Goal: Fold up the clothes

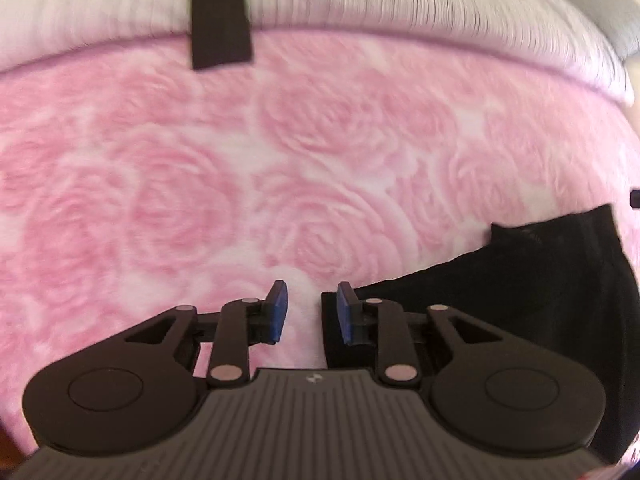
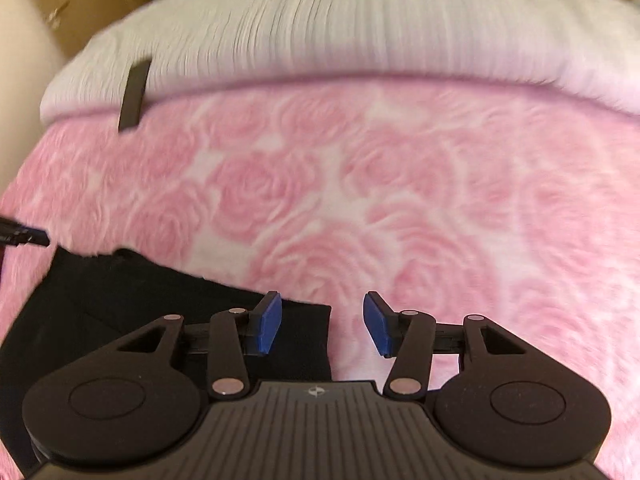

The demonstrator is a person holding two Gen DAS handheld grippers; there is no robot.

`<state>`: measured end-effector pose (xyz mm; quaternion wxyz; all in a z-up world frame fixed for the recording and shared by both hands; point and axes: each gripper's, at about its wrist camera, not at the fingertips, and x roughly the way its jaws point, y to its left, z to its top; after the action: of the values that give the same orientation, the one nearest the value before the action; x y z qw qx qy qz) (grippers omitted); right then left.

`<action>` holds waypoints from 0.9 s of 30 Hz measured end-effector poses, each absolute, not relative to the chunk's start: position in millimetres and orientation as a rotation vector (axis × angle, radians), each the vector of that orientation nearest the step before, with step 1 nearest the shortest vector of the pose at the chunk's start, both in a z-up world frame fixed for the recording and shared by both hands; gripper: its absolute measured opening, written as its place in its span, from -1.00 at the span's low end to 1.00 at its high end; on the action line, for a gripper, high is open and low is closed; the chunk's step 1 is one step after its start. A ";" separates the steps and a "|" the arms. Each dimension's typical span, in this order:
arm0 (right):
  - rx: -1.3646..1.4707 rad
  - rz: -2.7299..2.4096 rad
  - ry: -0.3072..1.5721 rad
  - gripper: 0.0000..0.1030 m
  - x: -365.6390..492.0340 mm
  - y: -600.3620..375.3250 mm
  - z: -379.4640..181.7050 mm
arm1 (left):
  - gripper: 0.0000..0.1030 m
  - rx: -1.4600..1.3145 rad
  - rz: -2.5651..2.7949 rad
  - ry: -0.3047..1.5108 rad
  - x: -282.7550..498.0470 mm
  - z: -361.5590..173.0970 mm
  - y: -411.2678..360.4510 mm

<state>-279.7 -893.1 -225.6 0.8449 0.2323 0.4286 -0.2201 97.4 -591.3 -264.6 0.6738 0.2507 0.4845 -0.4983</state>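
1. Left gripper [image 1: 308, 312]: jaws are parted, empty; the black garment [image 1: 540, 280] is seen on the pink bed [image 1: 200, 180], right.
2. Right gripper [image 2: 322, 322]: jaws are parted, empty; a wooden cabinet [image 2: 60, 0] is shown only here.

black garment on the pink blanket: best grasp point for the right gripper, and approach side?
Grip the black garment at its squared corner, which lies flat just inside the open right gripper. Probably come in from the bare blanket side: the straight edge there is exposed, so one finger can slide under it.

Black garment [image 1: 560, 280] cut off at right edge.
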 end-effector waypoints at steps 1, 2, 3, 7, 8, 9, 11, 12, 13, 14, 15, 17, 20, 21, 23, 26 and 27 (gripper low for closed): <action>0.497 -0.473 0.879 -0.11 -285.9 -884.0 -218.3 | -0.59 0.554 -1.128 1.085 92.5 -259.4 -586.1; 0.503 -0.463 0.870 -0.18 -290.3 -872.9 -214.6 | -0.59 0.543 -1.135 1.079 87.5 -254.3 -580.9; 0.509 -0.452 0.862 -0.24 -294.8 -861.8 -210.9 | -0.59 0.533 -1.141 1.073 82.6 -249.1 -575.7; 0.517 -0.360 0.909 -0.24 -293.2 -810.2 -227.9 | -0.58 0.556 -1.227 1.079 44.3 -249.5 -569.4; 0.518 -0.339 0.928 -0.24 -290.5 -799.5 -235.4 | -0.58 0.578 -1.244 1.082 34.2 -257.4 -573.0; 0.528 -0.330 0.944 -0.24 -287.1 -793.2 -244.5 | -0.58 0.601 -1.261 1.086 24.3 -265.3 -576.6; 0.530 -0.348 0.950 -0.24 -292.4 -789.3 -243.6 | -0.57 0.670 -1.262 1.084 13.0 -285.8 -585.3; 0.531 -0.357 0.953 -0.27 -295.2 -787.5 -243.0 | -0.58 0.707 -1.251 1.078 10.7 -296.5 -588.9; 0.532 -0.366 0.956 -0.35 -297.9 -785.6 -242.4 | -0.61 0.728 -1.249 1.076 10.4 -305.2 -590.7; 0.533 -0.375 0.959 -0.36 -300.7 -783.7 -241.8 | -0.61 0.720 -1.247 1.080 13.3 -305.1 -591.1; 0.534 -0.384 0.962 -0.40 -303.4 -781.9 -241.2 | -0.62 0.712 -1.246 1.084 16.1 -304.9 -591.5; 0.536 -0.402 0.967 -0.42 -308.9 -778.1 -239.9 | -0.78 0.697 -1.242 1.092 21.7 -304.5 -592.3; 0.539 -0.429 0.976 -0.37 -317.1 -772.6 -238.1 | -0.77 0.692 -1.175 1.065 22.1 -286.3 -580.7; 0.540 -0.438 0.979 -0.37 -319.9 -770.7 -237.5 | -0.76 0.673 -1.161 1.057 20.7 -277.0 -572.9; 0.542 -0.456 0.984 -0.35 -325.4 -767.0 -236.3 | -0.75 0.636 -1.156 1.040 13.7 -258.9 -555.3; 0.579 -0.465 0.971 -0.35 -349.3 -738.9 -228.3 | -0.74 0.616 -1.171 1.052 -10.1 -244.4 -521.4; 0.593 -0.465 0.968 -0.35 -359.4 -725.3 -226.4 | -0.74 0.616 -1.179 1.063 -20.0 -243.1 -509.4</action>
<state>-359.4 -725.3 -226.4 0.8176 0.2784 0.4542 -0.2183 -20.0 -509.4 -243.1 0.6592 0.2719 0.4694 -0.5208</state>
